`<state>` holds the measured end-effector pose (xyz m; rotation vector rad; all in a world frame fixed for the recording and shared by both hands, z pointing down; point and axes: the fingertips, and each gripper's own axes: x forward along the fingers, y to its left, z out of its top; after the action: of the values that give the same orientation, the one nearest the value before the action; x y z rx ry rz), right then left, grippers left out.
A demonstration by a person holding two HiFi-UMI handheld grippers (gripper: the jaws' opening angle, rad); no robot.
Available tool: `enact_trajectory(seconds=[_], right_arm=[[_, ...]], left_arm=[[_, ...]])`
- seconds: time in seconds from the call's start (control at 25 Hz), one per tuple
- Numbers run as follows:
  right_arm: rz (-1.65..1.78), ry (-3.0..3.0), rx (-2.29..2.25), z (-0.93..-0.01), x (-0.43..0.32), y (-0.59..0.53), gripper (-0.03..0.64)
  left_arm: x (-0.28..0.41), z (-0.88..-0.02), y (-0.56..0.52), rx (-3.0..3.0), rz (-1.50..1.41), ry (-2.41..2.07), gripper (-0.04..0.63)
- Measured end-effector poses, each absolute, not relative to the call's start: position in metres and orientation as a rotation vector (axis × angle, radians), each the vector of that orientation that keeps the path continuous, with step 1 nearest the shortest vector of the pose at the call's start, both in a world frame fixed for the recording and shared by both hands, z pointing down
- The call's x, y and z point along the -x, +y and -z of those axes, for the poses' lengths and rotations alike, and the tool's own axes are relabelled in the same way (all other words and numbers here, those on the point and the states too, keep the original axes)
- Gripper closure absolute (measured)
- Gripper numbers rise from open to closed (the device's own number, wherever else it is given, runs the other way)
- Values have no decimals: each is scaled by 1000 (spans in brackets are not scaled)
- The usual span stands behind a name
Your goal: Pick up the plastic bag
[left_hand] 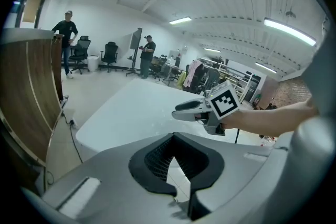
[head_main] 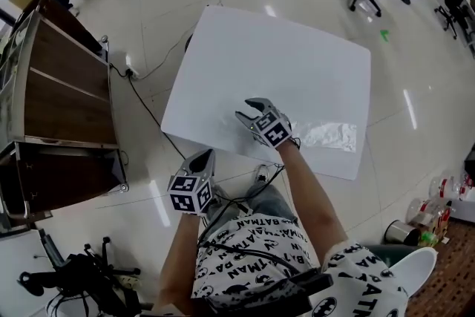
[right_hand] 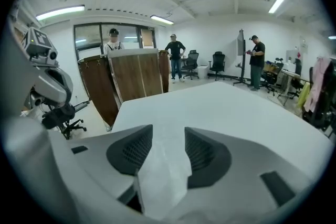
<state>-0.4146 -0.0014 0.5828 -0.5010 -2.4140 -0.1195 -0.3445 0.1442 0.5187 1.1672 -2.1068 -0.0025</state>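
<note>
Right gripper view: fingers (right_hand: 131, 152) apart, plastic bag (right_hand: 163, 170) between (left gripper (head_main: 206, 156) closed, empty).

- Right gripper (head_main: 246, 109): over the table's (head_main: 297, 41) near edge, forearm stretched forward, tilted down, jaws apart, bag (right_hand: 163, 176) loose between them.
- Left gripper (head_main: 205, 157): off the table's near edge, by the torso, tilted down, jaws together, empty.
</note>
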Motion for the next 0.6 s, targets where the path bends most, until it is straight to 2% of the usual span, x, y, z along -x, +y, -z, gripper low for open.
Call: enact_trajectory(seconds=[0.08, 0.24, 0.4, 0.52, 0.6], right_arm=[[159, -2320, 554, -606, 425, 11, 371], [250, -2144, 600, -652, 425, 25, 200], [271, -2196, 617, -642, 431, 30, 193], [29, -2428, 515, -586, 425, 2, 193], [-183, -2571, 371, -556, 392, -46, 194]], left_arm=[[344, -517, 146, -1166, 3, -2111, 589], [345, -521, 144, -1168, -31, -2111, 589], [366, -541, 133, -1168, -53, -2091, 589], [389, -558, 119, -1191, -71, -2075, 589], [398, -567, 101, -1224, -89, -2065, 589]])
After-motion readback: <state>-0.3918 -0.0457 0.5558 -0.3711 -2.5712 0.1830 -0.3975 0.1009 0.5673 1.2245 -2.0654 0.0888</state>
